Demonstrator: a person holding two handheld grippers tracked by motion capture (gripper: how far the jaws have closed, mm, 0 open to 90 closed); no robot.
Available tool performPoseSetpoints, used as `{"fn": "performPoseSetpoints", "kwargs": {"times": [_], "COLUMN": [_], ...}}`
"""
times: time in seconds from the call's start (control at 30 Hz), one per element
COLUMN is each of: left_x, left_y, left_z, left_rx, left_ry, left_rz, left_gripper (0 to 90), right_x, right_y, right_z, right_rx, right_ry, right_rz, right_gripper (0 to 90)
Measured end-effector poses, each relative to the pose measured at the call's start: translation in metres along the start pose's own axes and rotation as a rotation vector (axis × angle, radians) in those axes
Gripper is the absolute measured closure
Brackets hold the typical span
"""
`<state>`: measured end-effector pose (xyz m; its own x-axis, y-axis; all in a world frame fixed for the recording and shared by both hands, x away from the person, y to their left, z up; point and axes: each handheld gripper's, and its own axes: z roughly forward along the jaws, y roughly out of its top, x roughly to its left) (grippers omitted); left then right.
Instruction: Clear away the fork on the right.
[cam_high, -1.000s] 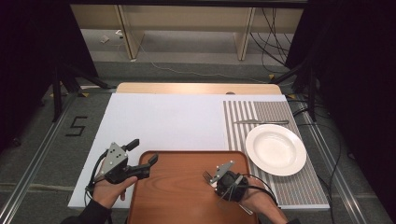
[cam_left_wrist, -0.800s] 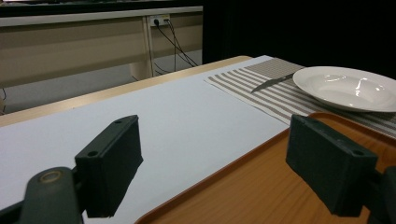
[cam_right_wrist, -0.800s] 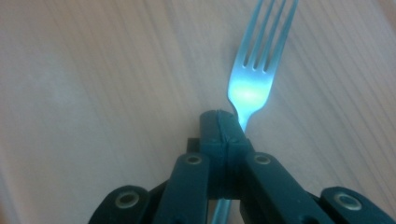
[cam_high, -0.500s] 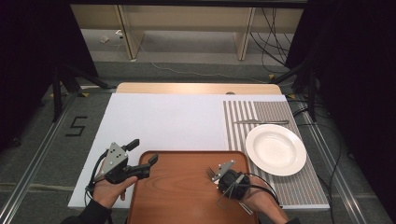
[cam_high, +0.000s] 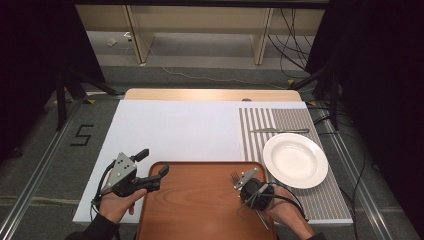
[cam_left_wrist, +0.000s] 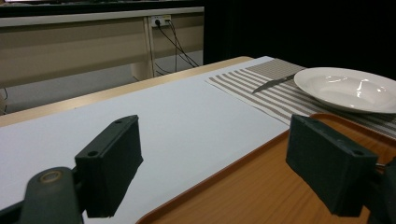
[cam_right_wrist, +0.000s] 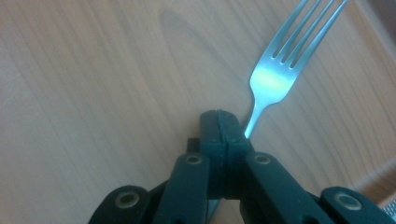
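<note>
White sheeting covers the long table (cam_high: 170, 130), with a grey striped placemat (cam_high: 295, 125) at its right end and a brown rectangular wooden tray (cam_high: 200, 200) at the near edge.

Right gripper (cam_right_wrist: 225, 122): jaws fully closed, pads pressed together on the thin handle of a silver metal fork (cam_right_wrist: 275, 74). The handle passes between the pads and emerges just beyond the jaw tips. The fork head extends forward and to the right of the jaws in the right gripper view, tines pointing away from the tool. The fork sits low over the tray surface; whether it touches the wood cannot be determined. In the high view, the right gripper (cam_high: 245, 181) is over the right portion of the tray, with the tines of the fork (cam_high: 235, 176) directed toward the tray's far edge.

Left gripper (cam_left_wrist: 215, 158): jaws wide apart, nothing between them. It is held at the tray's near left corner, straddling the tray rim.

On the placemat, well apart from the fork, a round white ceramic plate (cam_high: 295, 160) lies just beside the tray, with a silver table knife (cam_high: 279, 131) beyond it.
</note>
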<state>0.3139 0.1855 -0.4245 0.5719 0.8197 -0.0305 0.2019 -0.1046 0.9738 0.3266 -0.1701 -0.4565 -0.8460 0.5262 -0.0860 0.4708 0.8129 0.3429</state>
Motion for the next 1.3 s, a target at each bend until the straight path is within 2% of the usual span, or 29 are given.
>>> {"fn": "performPoseSetpoints", "kwargs": {"times": [0.3, 0.53, 0.83, 1.3], "left_x": [0.000, 0.000, 0.000, 0.001], "left_y": [0.000, 0.000, 0.001, 0.001], "left_z": [0.000, -0.001, -0.001, -0.001], "left_rx": [-0.002, -0.003, -0.003, -0.002], "left_ry": [0.000, 0.001, 0.002, 0.003], "left_rz": [0.000, 0.000, 0.001, 0.000], "left_gripper": [17.7, 17.7, 17.8, 17.8], "right_x": [-0.007, -0.012, -0.017, -0.022], "right_y": [-0.006, -0.012, -0.019, -0.023], "right_z": [-0.002, -0.005, -0.008, -0.011], "right_rx": [0.014, 0.034, 0.052, 0.037], "right_ry": [-0.013, -0.043, -0.051, -0.069], "right_rz": [0.022, 0.030, 0.050, 0.058], "right_gripper": [90.0, 90.0, 90.0, 90.0]}}
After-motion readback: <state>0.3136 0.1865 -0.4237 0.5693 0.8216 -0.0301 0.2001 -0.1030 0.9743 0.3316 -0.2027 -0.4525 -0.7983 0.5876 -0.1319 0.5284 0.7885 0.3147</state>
